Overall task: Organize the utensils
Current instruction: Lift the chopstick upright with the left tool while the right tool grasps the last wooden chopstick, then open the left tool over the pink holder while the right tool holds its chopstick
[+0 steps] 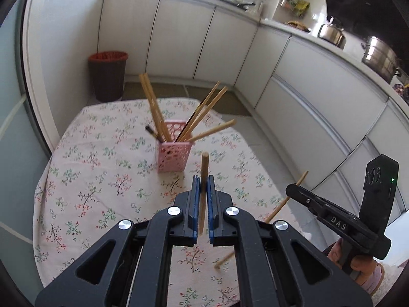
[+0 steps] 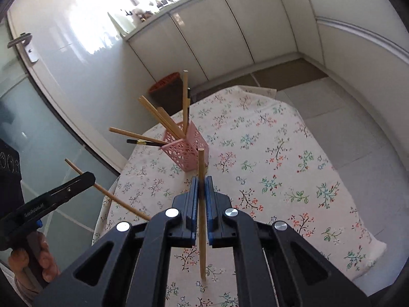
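A pink perforated holder (image 1: 173, 156) stands on the floral tablecloth with several wooden chopsticks (image 1: 153, 107) and a dark one leaning in it; it also shows in the right wrist view (image 2: 188, 151). My left gripper (image 1: 203, 183) is shut on a wooden chopstick (image 1: 203, 168), held upright just in front of the holder. My right gripper (image 2: 202, 183) is shut on another wooden chopstick (image 2: 201, 163), also upright near the holder. The right gripper shows in the left wrist view (image 1: 291, 189) with its chopstick (image 1: 301, 177). The left gripper shows in the right wrist view (image 2: 87, 177).
The table (image 1: 84, 179) has a floral cloth and a rounded edge. A brown bin (image 1: 108, 75) stands on the floor behind it. White cabinets (image 1: 306, 89) run along the back and right, with pots (image 1: 381, 57) on the counter. A glass door (image 2: 38, 117) is at the left.
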Tool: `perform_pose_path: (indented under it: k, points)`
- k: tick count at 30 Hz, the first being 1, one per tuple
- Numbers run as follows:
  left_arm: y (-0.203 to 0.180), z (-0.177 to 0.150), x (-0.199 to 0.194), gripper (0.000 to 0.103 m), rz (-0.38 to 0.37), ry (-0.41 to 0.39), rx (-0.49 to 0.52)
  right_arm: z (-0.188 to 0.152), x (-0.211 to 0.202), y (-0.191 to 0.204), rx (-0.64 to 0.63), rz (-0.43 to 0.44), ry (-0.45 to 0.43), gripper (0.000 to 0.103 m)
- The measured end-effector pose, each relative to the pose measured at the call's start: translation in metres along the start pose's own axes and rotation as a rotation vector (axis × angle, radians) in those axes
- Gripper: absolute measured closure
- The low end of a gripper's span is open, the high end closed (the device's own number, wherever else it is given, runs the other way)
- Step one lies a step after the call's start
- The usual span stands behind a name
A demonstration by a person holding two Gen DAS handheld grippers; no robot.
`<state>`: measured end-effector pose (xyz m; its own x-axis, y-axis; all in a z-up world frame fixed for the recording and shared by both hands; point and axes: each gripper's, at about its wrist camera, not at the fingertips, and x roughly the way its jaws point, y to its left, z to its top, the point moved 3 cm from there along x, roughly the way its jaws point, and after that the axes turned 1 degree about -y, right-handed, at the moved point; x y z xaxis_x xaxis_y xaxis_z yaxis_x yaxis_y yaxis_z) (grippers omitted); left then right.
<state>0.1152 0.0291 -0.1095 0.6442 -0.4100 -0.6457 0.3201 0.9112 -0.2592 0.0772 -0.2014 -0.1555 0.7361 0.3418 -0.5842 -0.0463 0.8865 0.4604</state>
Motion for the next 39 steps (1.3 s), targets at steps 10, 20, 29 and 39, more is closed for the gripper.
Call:
perform_pose_path:
  k: [10,20,29,39]
  points:
    - [-0.028,0.025,-0.038,0.098,0.011,-0.056,0.05,0.039,-0.058,0.03,-0.068,0.0,-0.079,0.097]
    - [-0.04,0.056,-0.076,0.098,0.042,-0.13,0.093,0.081,-0.109,0.073,-0.126,0.078,-0.172,0.097]
    - [-0.035,0.087,-0.077,0.098,0.058,-0.182,0.067,0.116,-0.118,0.089,-0.183,0.073,-0.246,0.097]
    - [-0.006,0.136,-0.036,0.098,0.134,-0.269,-0.023,0.172,-0.091,0.084,-0.13,0.077,-0.339,0.097]
